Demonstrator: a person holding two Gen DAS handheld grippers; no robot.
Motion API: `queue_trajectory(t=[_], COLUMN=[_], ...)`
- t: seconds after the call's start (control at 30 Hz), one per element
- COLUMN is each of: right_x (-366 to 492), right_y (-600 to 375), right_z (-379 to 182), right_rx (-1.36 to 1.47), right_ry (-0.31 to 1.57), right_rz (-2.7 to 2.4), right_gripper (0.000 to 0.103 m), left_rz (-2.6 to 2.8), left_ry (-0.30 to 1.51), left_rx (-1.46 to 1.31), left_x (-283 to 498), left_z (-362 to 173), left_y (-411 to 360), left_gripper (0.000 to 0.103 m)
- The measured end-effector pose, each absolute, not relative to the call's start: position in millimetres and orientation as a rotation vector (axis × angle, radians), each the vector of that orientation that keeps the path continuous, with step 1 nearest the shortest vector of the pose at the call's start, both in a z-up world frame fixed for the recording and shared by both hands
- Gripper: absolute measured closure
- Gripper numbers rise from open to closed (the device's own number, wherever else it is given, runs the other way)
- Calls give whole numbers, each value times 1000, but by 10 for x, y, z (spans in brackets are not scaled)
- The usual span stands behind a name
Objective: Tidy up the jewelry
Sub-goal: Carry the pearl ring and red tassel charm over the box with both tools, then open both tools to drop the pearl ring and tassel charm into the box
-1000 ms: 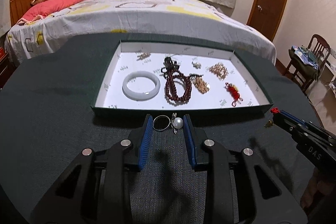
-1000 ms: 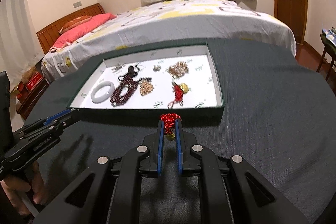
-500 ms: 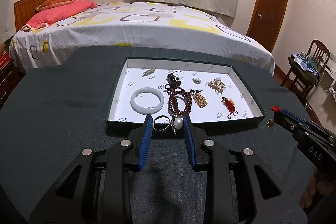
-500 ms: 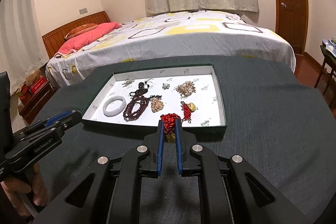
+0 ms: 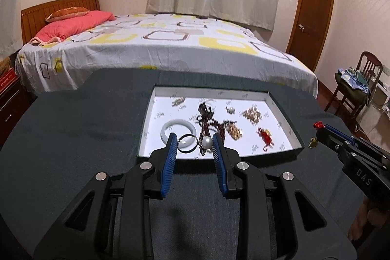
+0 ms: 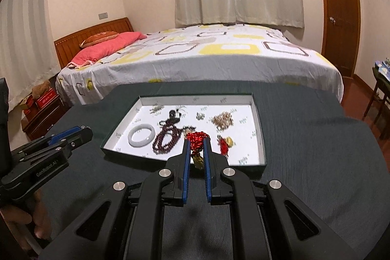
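Left gripper (image 5: pixel 194 141) fingers pinch a pearl ring (image 5: pixel 195 143) at centre frame. Right gripper (image 6: pixel 195 145) fingers squeeze a red knot charm (image 6: pixel 196 139); gold pendant below is blurred. Both are poised over the tray (image 6: pixel 262 138) near edge, probably for release inside.

Jewelry tray (image 5: pixel 145 122) on table (image 5: pixel 73 128), bed (image 5: pixel 170 45) behind

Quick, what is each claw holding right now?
Left claw: shut on the pearl ring piece.
Right claw: shut on the red knot charm.
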State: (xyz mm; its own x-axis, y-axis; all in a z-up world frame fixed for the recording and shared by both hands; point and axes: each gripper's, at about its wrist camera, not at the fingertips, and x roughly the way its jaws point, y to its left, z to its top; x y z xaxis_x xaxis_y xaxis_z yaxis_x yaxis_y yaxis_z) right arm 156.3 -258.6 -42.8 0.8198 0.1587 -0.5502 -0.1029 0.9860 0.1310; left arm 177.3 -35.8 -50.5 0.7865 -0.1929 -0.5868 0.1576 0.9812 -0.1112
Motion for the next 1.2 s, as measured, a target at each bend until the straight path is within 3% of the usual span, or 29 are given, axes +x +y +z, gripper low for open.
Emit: queue_trajectory(t=[0.73, 1.2], right_x=[2445, 3062], right_y=[-2513, -2424], right_z=[-52, -974], right_rx=[93, 89], right_ry=[445, 652], right_rz=[155, 149], right_gripper=[92, 92], left_rz=[-170, -120], left_ry=[498, 700], left_rx=[-33, 15], left_x=[2671, 3440], left_z=[-192, -1036], left_y=[-435, -518], left_gripper=[74, 74])
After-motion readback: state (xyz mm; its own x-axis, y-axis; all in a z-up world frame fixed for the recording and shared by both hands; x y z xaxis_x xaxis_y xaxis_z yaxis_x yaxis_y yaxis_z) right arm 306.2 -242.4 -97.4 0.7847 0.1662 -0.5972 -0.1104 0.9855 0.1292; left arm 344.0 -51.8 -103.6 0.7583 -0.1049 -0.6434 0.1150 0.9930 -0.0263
